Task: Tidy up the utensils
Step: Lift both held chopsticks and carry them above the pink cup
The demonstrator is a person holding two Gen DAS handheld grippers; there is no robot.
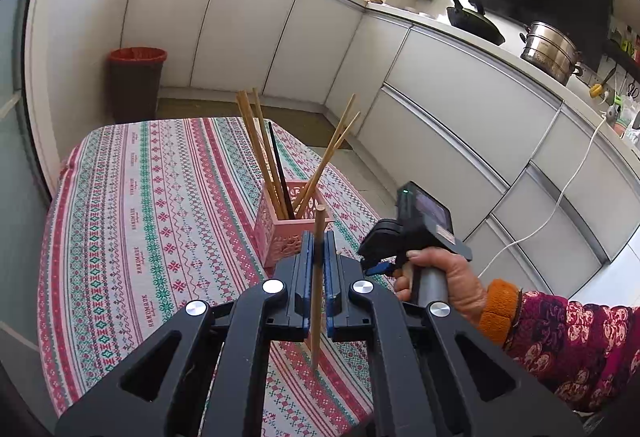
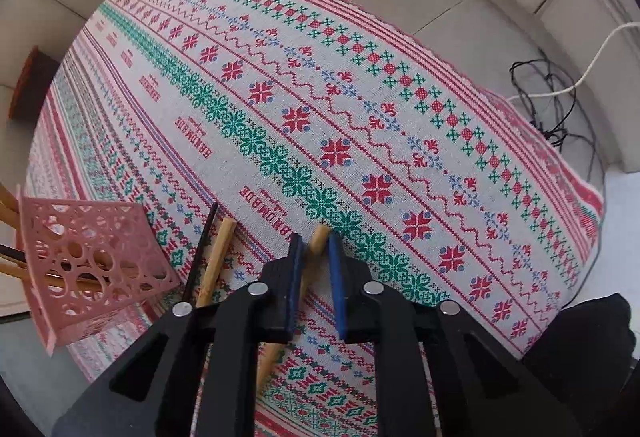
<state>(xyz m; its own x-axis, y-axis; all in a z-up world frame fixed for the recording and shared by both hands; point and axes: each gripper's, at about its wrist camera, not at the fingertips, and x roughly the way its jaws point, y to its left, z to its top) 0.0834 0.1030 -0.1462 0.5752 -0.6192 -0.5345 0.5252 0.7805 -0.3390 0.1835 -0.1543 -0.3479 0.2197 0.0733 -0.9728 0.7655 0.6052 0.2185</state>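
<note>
Currently the left claw (image 1: 319, 257) is clamped on one wooden chopstick (image 1: 317, 293), held near-upright between the blue pads, blunt end up, tapered tip hanging just over the surface (image 1: 120, 237). Directly ahead of this claw, close by, stands the pink holder (image 1: 280, 233), already carrying several wooden chopsticks and one dark one that splay out of its open top. Judgement: the held stick's long axis roughly matches the holder's opening, so the next move needs mainly a lift over the rim and a drop, little re-orientation. The right claw (image 2: 316, 249) points steeply down at the cloth and has its pads drawn in around a second wooden chopstick (image 2: 316, 241) lying flat; the far end of that stick pokes out between the tips. From this claw the holder (image 2: 92, 261) lies to the left, tipped in the fisheye view. Two more sticks lie between them on the cloth: a third wooden chopstick (image 2: 216, 261) and a black chopstick (image 2: 200, 249), roughly parallel. Left claw is the nearer to delivery.
</note>
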